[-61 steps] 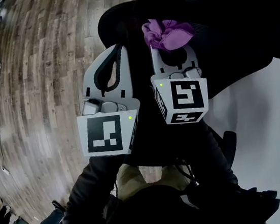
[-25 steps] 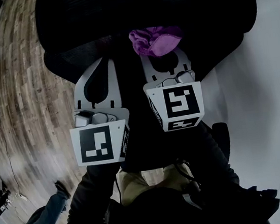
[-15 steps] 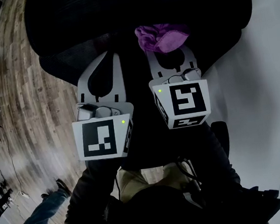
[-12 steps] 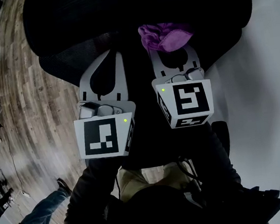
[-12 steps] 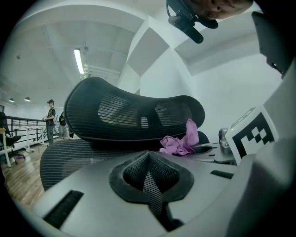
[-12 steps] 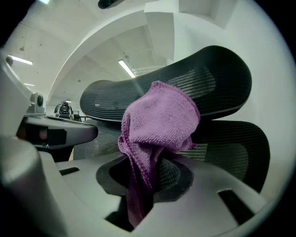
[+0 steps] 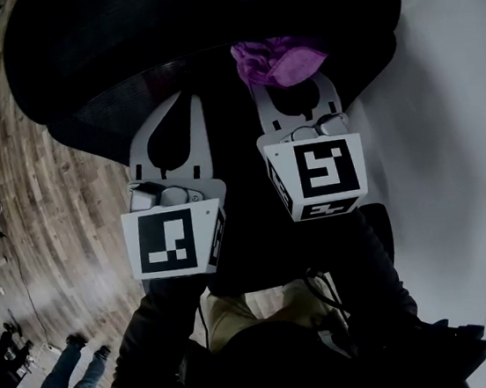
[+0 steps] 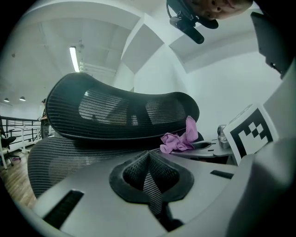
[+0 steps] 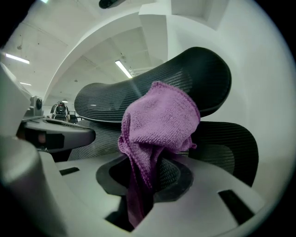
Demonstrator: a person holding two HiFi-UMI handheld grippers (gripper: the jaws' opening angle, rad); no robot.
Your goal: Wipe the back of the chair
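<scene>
Now my right gripper (image 7: 286, 75), clamped on the purple cloth (image 7: 277, 58), has swept it rightward along the chair back (image 7: 142, 33); wiping continues, my left gripper (image 7: 190, 98) closed and empty.

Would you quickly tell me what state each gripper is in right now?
The left gripper is closed and holds nothing.
The right gripper is closed on the purple cloth.
</scene>
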